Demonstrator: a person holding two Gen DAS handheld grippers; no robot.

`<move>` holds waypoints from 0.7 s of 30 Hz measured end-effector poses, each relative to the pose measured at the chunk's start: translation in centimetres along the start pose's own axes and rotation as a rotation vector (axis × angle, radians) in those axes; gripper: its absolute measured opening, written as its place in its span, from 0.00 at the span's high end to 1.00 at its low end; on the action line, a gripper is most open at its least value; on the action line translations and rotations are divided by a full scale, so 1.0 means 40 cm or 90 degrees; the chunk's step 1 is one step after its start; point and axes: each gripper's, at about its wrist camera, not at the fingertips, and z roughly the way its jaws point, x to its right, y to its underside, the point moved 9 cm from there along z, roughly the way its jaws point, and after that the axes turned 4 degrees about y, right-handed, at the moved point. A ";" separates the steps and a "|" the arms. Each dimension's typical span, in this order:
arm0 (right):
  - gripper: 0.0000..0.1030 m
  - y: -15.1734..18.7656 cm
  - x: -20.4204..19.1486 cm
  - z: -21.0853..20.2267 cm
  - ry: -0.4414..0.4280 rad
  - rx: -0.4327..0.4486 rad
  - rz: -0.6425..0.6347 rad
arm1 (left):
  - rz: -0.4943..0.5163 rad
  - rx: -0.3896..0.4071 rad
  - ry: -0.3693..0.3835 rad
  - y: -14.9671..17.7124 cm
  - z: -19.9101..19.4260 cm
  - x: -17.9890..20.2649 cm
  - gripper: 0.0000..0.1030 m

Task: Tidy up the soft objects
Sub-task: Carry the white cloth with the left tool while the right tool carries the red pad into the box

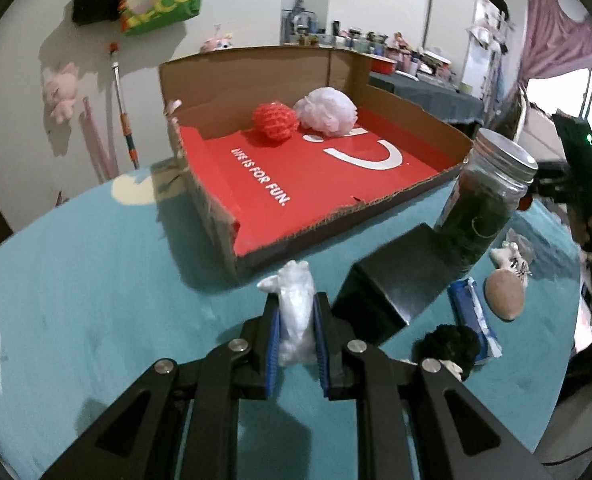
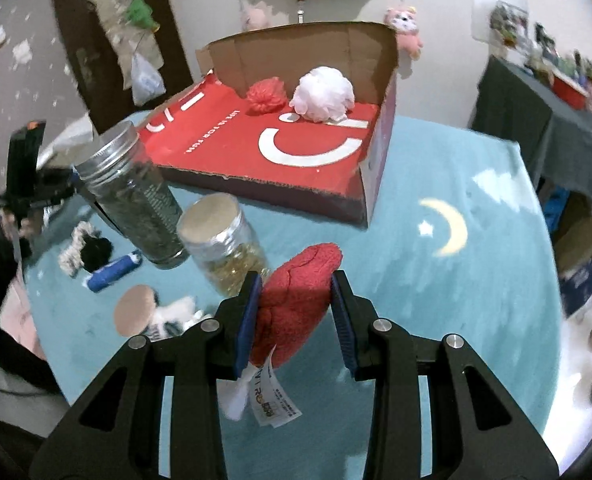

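A cardboard box (image 1: 216, 92) with a red floor stands on the teal table; inside at the back lie a red knitted ball (image 1: 274, 123) and a white mesh puff (image 1: 327, 110). My left gripper (image 1: 297, 312) is shut on a small white soft toy (image 1: 294, 312), held above the table just in front of the box. In the right wrist view the same box (image 2: 379, 152) holds the red ball (image 2: 266, 96) and white puff (image 2: 323, 94). My right gripper (image 2: 297, 298) is shut on a red plush item (image 2: 296, 300) with a label hanging below it.
A tall jar with a metal lid (image 1: 483, 196), a black block (image 1: 395, 280), a blue packet (image 1: 473, 312), a black pompom (image 1: 449, 346) and a tan pad (image 1: 503, 294) lie right of the box. A cork-lidded jar (image 2: 224, 244) stands near the red plush.
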 end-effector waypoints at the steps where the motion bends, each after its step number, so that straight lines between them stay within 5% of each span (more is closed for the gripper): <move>1: 0.67 -0.009 0.002 0.003 0.003 0.001 -0.012 | 0.008 -0.002 0.000 -0.010 0.002 -0.002 0.84; 14: 0.67 -0.168 -0.011 0.028 -0.046 0.023 -0.079 | 0.032 0.010 0.056 -0.180 0.027 0.001 0.84; 21: 0.67 -0.303 -0.028 0.052 -0.051 0.057 -0.064 | -0.029 -0.020 -0.011 -0.281 0.099 -0.032 0.84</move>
